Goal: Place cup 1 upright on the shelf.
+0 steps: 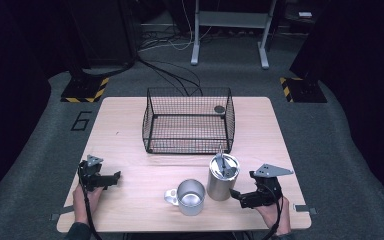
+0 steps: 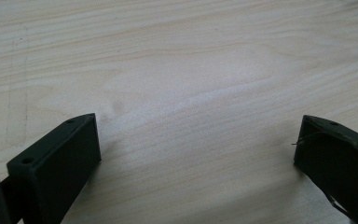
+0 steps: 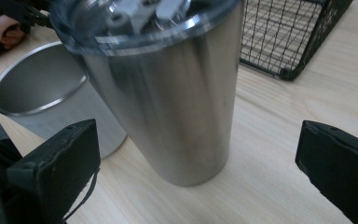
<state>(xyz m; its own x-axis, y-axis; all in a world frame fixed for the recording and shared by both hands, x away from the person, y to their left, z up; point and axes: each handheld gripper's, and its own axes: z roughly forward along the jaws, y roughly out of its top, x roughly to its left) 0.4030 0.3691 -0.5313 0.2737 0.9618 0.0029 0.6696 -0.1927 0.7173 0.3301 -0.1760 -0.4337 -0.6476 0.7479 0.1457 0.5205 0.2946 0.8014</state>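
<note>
Dark floor and trailing cables surround a pale wooden table (image 1: 130, 130), where the work centres on one steel tumbler (image 1: 223, 177) standing upright near the front edge, right of centre. It wears a clear lid with a grey slider and looks rigid, smooth and probably slippery; its straight polished wall offers no lip, so the mid-body, below the lid, seems the safest place to clamp, squarely from the side. If it holds liquid it could be heavy, though the contents cannot be seen.

Just to its right sits the right gripper (image 1: 240, 196), jaws spread wide and aimed at the tumbler (image 3: 177, 102), which stands a little ahead of them in the right gripper view, not yet touched. Close on the tumbler's other side stands one open steel mug (image 1: 190, 197) with a handle, near enough to be knocked. Behind them is one black wire basket (image 1: 188, 145), with a small dark round thing (image 1: 219, 109) at its far corner. Well apart on the left, the left gripper (image 1: 111, 178) rests with jaws spread over bare wood.
</note>
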